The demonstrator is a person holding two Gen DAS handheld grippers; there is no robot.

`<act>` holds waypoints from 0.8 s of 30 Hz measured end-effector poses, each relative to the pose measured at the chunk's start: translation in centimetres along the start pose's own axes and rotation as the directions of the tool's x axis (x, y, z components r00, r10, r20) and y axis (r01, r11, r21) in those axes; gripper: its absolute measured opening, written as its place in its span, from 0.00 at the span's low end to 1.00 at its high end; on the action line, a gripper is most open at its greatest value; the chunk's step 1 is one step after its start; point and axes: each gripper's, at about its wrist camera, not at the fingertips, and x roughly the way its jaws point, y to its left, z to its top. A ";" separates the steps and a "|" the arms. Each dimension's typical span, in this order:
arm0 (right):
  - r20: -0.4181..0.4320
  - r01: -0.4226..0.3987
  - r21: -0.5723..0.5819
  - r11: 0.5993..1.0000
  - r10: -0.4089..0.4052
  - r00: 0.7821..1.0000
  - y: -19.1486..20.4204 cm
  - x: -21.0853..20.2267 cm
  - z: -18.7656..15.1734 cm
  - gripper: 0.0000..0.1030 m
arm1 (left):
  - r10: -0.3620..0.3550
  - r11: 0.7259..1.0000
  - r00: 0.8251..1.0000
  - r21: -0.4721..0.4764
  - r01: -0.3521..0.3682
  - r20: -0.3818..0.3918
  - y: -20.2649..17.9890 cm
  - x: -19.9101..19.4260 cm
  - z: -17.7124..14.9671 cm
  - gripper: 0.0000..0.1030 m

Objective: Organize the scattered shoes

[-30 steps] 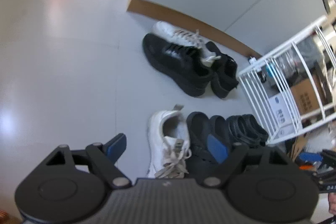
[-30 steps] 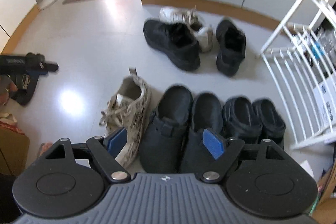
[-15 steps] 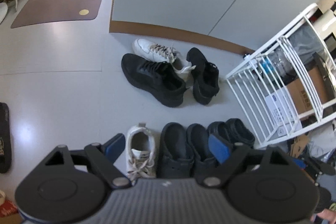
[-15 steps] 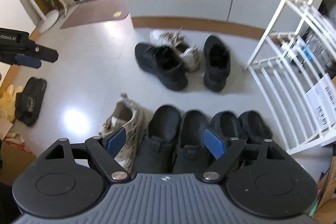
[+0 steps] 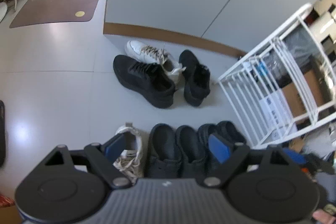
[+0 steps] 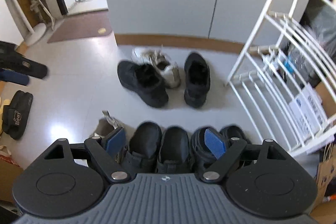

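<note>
On the grey floor (image 6: 69, 85), bare room lies left of the shoes; a white rack (image 6: 273, 81) borders the right. Both tools, left (image 5: 166, 147) and right (image 6: 166, 141), hang spread and empty above a row of black clogs (image 6: 159, 144). Two black sneakers (image 5: 145, 80) flank a white one (image 5: 147, 53) near the wall.

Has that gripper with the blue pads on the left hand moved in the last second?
Yes. The left gripper has pulled back and up from the floor: the brown baseboard and the black sneaker now sit farther off and smaller, with more doorway showing.
</note>
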 end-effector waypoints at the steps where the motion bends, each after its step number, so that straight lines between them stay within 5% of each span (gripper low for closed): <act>1: 0.016 -0.015 0.035 0.999 0.014 1.000 0.0 -0.5 -0.5 0.84 | -0.008 1.000 1.000 0.001 0.008 -0.004 0.1 0.2 -0.2 0.86; 4: 0.025 -0.066 0.141 0.988 0.063 0.998 -0.4 -1.0 -1.8 0.84 | -0.035 0.999 0.999 -0.010 0.035 0.006 0.7 0.0 -0.5 0.86; 10: -0.120 0.100 0.059 0.993 -0.093 0.988 2.1 -2.1 -2.4 0.84 | -0.052 0.998 0.996 0.042 0.049 0.073 0.9 -0.8 0.9 0.86; 17: -0.039 0.063 0.148 0.987 -0.058 0.998 2.1 -4.4 -2.8 0.85 | -0.041 0.997 0.995 0.067 0.034 0.096 -0.4 -0.3 4.0 0.86; 24: 0.034 0.012 0.184 0.983 -0.019 0.999 0.0 -0.8 -2.5 0.85 | -0.044 0.996 0.996 0.087 0.036 0.083 -1.7 2.6 8.0 0.86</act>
